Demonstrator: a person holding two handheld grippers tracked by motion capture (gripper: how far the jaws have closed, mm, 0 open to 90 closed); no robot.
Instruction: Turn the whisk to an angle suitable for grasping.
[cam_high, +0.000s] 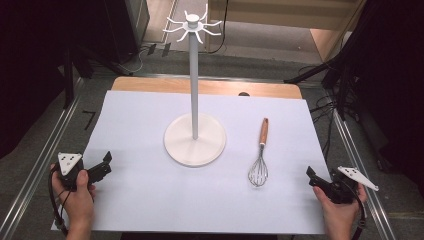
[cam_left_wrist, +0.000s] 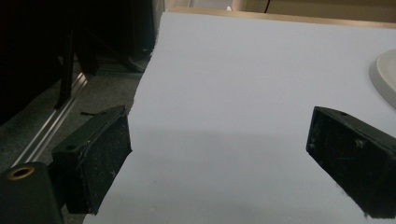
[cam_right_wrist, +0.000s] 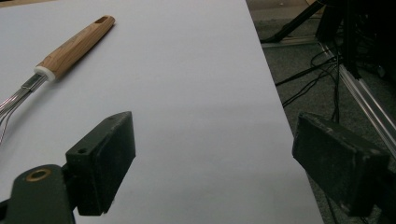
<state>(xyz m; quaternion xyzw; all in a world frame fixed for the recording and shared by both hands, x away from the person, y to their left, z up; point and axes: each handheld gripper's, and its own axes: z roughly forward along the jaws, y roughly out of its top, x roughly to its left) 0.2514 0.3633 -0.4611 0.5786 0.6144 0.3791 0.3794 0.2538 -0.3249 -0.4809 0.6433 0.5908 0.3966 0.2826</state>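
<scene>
— From above, what did we see on the table?

— We saw a white sheet (cam_high: 150, 200) covering the wooden table (cam_high: 150, 84), with a white stand (cam_high: 194, 140) upright near its middle: a round base, a slim pole and curved hooks at the top. To the right of the base, apart from it, lay a wire whisk (cam_high: 260, 155) with a wooden handle pointing away from us and its loops toward us. Our left gripper (cam_high: 102, 167) sat at the sheet's near left edge and our right gripper (cam_high: 312, 177) at its near right edge, each in a hand, both well apart from the whisk.

— And along the left gripper?

— We looked between its two black jaws, which stood wide apart with only bare sheet (cam_left_wrist: 233, 116) between them. The rim of the stand's base (cam_left_wrist: 385, 74) showed at the right edge.

— The right gripper?

— We found its jaws spread wide too, gripping nothing, one over the sheet (cam_right_wrist: 196, 93) and the other past its edge above the grey floor (cam_right_wrist: 303, 70). The whisk (cam_right_wrist: 56, 60) lay off to the upper left, its handle and the start of its wires clear of the jaws.
</scene>
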